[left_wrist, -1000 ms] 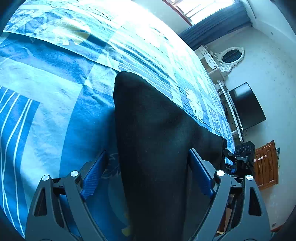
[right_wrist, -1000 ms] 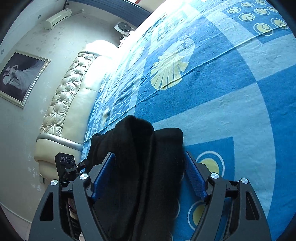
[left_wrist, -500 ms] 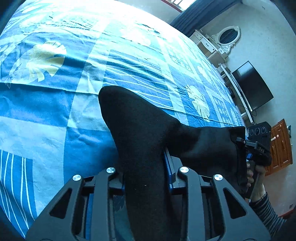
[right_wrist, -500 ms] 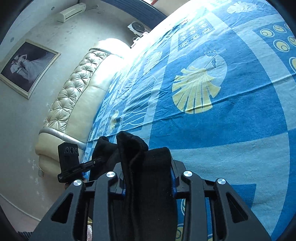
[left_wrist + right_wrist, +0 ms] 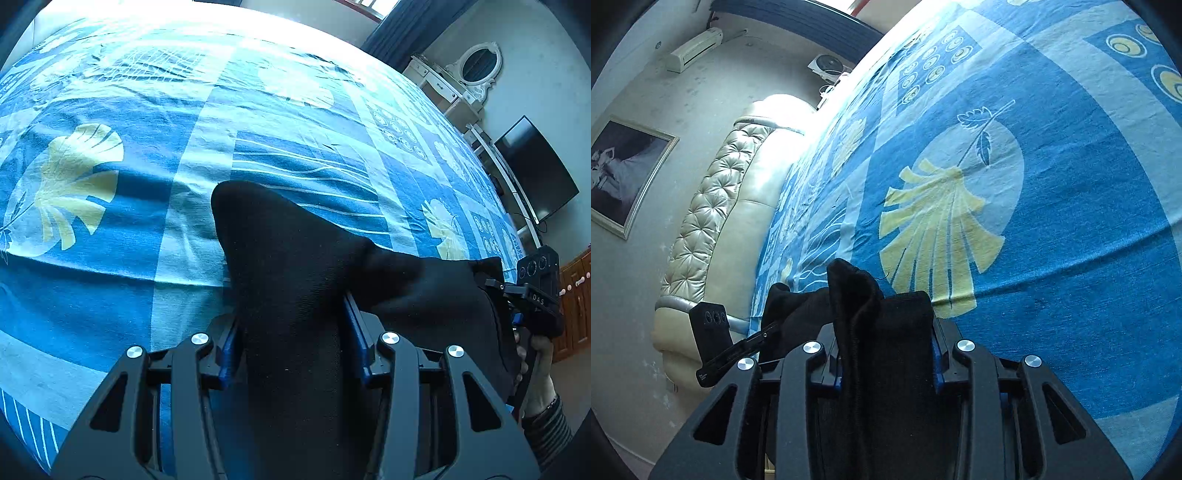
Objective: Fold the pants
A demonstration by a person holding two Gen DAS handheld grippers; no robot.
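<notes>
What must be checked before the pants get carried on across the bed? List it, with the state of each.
1. Left gripper has black pants between its fingers, jaws opening: not ok.
2. Right gripper clamped on the pants: ok.
3. Fabric spans between both grippers without slipping out: ok.
4. Blue bedspread ahead free of other items: ok.
5. Hanging part of the pants clear of the bed edge: cannot tell.

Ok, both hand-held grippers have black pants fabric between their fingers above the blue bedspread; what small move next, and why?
Probably carry both ends forward over the bedspread and lay them down flat. The pants hang bunched between the left hand-held gripper, whose jaws are opening on the cloth, and the right hand-held gripper, which is clamped on a thick fold; nothing is spread yet.
</notes>
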